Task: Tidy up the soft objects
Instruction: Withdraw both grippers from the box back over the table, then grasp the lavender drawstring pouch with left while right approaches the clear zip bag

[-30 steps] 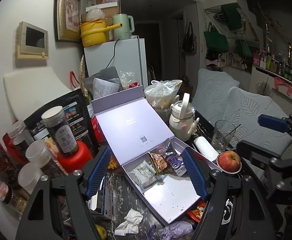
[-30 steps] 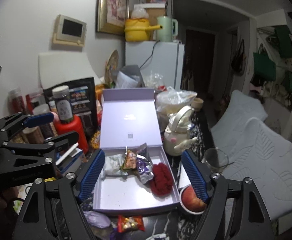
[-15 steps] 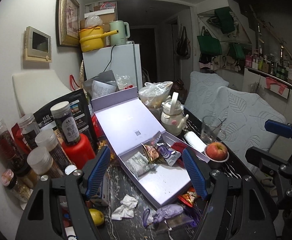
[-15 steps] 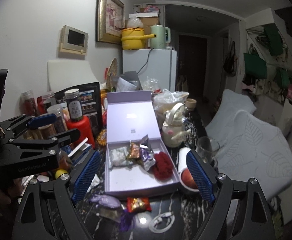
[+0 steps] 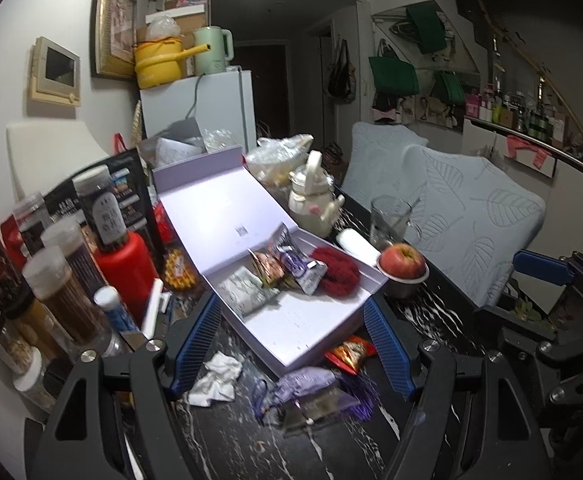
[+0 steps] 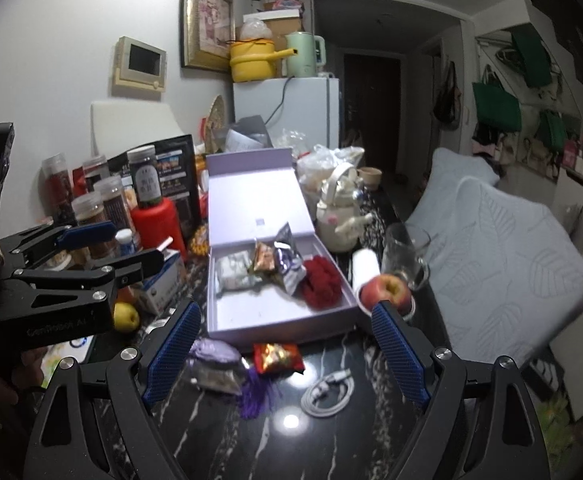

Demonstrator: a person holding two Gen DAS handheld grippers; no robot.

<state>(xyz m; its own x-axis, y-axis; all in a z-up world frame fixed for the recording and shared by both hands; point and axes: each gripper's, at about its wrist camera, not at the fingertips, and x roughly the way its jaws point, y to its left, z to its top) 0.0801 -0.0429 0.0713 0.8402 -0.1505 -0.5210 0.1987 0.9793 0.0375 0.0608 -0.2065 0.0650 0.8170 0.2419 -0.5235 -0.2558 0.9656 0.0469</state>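
Both tools, left tool (image 5: 291, 344) and right tool (image 6: 285, 354), were wide and empty, so the shiny red snack packet (image 6: 277, 357) could slip off the dark marble surface (image 6: 331, 440) if nudged

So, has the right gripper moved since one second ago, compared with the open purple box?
Yes. The right gripper has pulled back from the purple box: the box now looks smaller and farther, and the red snack packet on the table lies between its fingers.

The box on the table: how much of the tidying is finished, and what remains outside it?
Done: snack packets and a red fluffy thing lie in the box. In hand: nothing; both tongs are empty. Left: the purple pouch and red packet in front of it.
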